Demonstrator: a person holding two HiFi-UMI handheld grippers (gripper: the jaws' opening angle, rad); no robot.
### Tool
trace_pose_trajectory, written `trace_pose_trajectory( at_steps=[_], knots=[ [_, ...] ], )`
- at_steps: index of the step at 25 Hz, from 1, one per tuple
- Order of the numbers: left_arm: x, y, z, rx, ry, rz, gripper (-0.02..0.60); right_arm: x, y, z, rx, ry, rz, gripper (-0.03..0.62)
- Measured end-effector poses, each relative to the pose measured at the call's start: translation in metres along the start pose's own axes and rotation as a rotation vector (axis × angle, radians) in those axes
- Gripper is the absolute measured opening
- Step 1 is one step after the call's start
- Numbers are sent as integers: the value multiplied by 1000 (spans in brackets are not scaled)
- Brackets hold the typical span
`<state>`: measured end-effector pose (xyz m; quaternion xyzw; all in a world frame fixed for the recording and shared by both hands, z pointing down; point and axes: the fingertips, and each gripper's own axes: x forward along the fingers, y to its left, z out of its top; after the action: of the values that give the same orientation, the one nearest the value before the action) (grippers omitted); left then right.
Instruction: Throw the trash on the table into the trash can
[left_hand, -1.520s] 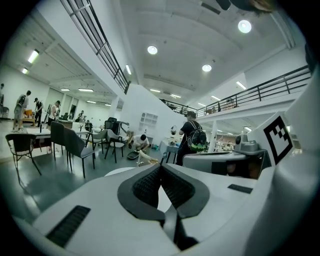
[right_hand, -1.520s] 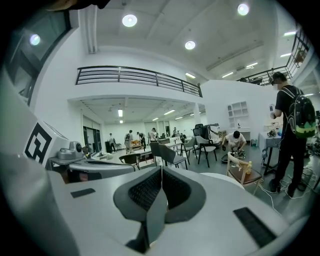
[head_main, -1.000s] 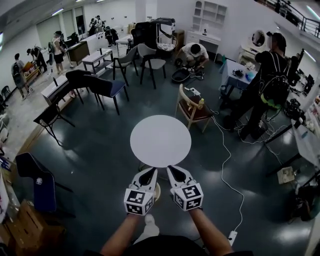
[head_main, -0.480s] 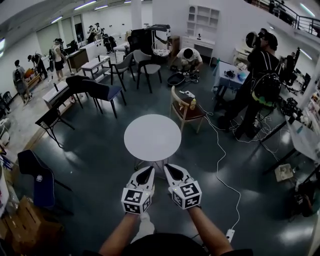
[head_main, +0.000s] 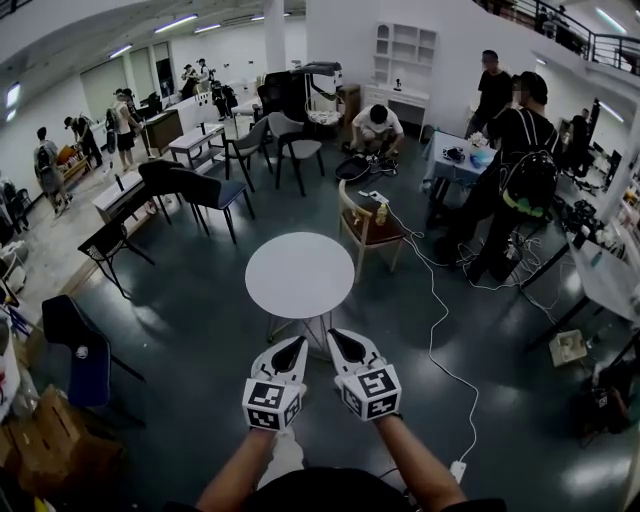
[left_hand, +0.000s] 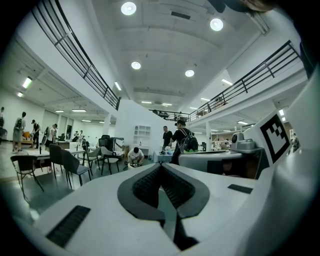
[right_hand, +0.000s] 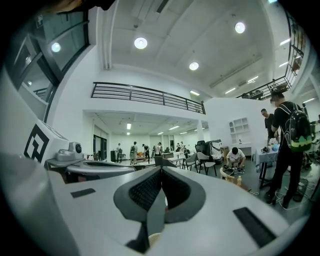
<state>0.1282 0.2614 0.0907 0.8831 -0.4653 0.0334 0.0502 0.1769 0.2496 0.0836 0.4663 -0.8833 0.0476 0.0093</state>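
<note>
Both grippers and the head camera have pulled back from the round white table. Its near edge sat at the jaw tips a second ago; now a strip of dark floor shows between them, and the top looks smaller. A second standing person has come into frame at far right, beside the person with a backpack. The left gripper and right gripper are side by side, in the same pose as before.

Jaws: both pairs are closed together, black ribbed pads meeting, nothing between them.

Trash: none visible. The table top is bare white edge to edge in the head view. This reads as task done or idle, with nothing left to pick. The trash can is not identifiable in any current view.

View differences:
- Head view only: table top, floor, a wooden chair past the table's far edge, and a white cable trailing along the floor on the right.
- Gripper views look across the room above the table, so they show no top. They give the pad contact, plus a mezzanine railing and ceiling lights.
- Left gripper view catches the neighbour's marker cube at its right edge.
- Right gripper view shows a beige rounded shape just under the jaws; what it is can't be told.
</note>
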Motion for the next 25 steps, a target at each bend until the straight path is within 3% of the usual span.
trace_pose_trajectory(
  at_steps=[15, 25],
  knots=[
    [-51, -35, 17, 24, -35, 36, 15, -45, 27, 17, -2, -40, 31, 20],
    [-76, -28, 19, 44, -45, 15, 15, -40, 57, 22, -6, -54, 28, 20]
  ],
)
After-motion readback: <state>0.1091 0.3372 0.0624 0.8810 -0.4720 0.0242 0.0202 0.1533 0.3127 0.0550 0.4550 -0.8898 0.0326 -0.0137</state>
